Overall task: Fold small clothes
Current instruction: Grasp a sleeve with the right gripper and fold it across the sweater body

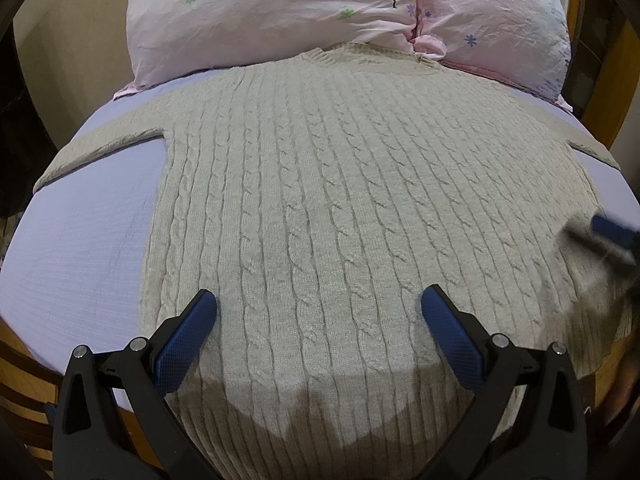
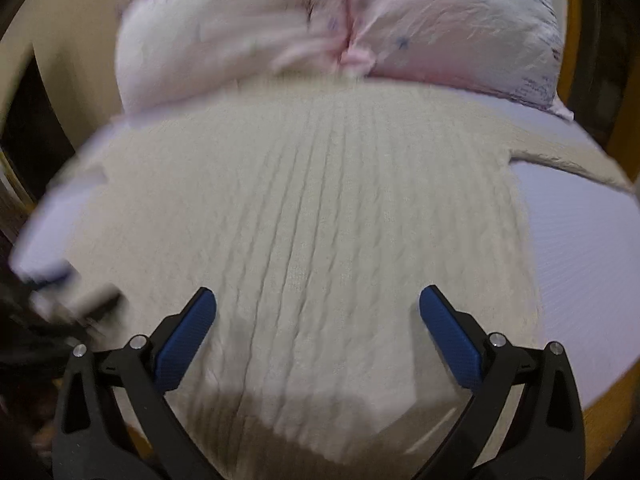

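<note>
A cream cable-knit sweater lies flat, front up, on a lavender bed sheet, collar toward the pillows and sleeves spread to both sides. My left gripper is open and empty, held above the sweater's lower middle near the hem. In the right wrist view, which is motion-blurred, the sweater fills the middle. My right gripper is open and empty above the lower part of the sweater. The right gripper also shows as a blur at the right edge of the left wrist view.
Two pink floral pillows lie at the head of the bed, just past the collar. A wooden bed frame runs along the near and side edges. Bare sheet lies either side of the sweater's body.
</note>
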Demonstrator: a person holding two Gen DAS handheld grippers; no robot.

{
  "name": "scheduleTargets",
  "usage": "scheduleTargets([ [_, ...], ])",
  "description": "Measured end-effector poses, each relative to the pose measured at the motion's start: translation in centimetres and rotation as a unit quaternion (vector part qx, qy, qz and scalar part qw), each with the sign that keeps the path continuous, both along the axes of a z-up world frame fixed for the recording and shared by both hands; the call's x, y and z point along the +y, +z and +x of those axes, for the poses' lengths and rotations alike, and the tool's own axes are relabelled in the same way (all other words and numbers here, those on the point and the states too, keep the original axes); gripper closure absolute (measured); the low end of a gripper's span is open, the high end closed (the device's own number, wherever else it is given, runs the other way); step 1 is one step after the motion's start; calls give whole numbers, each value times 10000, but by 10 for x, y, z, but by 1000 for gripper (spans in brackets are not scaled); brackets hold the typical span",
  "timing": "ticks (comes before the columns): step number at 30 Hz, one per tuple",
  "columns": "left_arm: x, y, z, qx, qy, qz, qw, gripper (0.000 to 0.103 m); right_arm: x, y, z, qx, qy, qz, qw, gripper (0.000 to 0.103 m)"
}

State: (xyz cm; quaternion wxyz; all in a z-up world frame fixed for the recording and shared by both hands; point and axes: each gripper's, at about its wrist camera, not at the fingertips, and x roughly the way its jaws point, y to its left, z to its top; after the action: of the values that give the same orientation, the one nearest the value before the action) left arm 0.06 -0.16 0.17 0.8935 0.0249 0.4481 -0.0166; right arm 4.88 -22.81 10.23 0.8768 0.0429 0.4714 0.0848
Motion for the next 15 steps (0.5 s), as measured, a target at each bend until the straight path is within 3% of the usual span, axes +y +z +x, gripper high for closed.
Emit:
scheduleTargets([
  [2, 0, 0, -1, -82, -70, -1, 9999, 1, -53, 28, 7, -526, -463, 721, 9949, 2],
  [6, 5, 8, 7, -227, -279, -64, 9993, 1, -157, 51, 43, -743, -1848, 789, 9768, 2],
  [8, 11, 13, 7, -465, -300, -101, 9984, 1, -216, 48, 67, -652, -2544, 947, 9602, 2],
  [10, 23, 26, 10, -952, -306, -191, 9948, 1, -276, 35, 89, -477, -3262, 1128, 9373, 25],
  [11, 30, 31, 12, -1139, -294, -251, 9927, 1, -300, 29, 97, -383, -3554, 1229, 9258, 31],
  [15, 70, 52, 29, -1689, -79, -696, 9831, 1, -385, 0, 117, -37, -4620, 1461, 8748, 44],
])
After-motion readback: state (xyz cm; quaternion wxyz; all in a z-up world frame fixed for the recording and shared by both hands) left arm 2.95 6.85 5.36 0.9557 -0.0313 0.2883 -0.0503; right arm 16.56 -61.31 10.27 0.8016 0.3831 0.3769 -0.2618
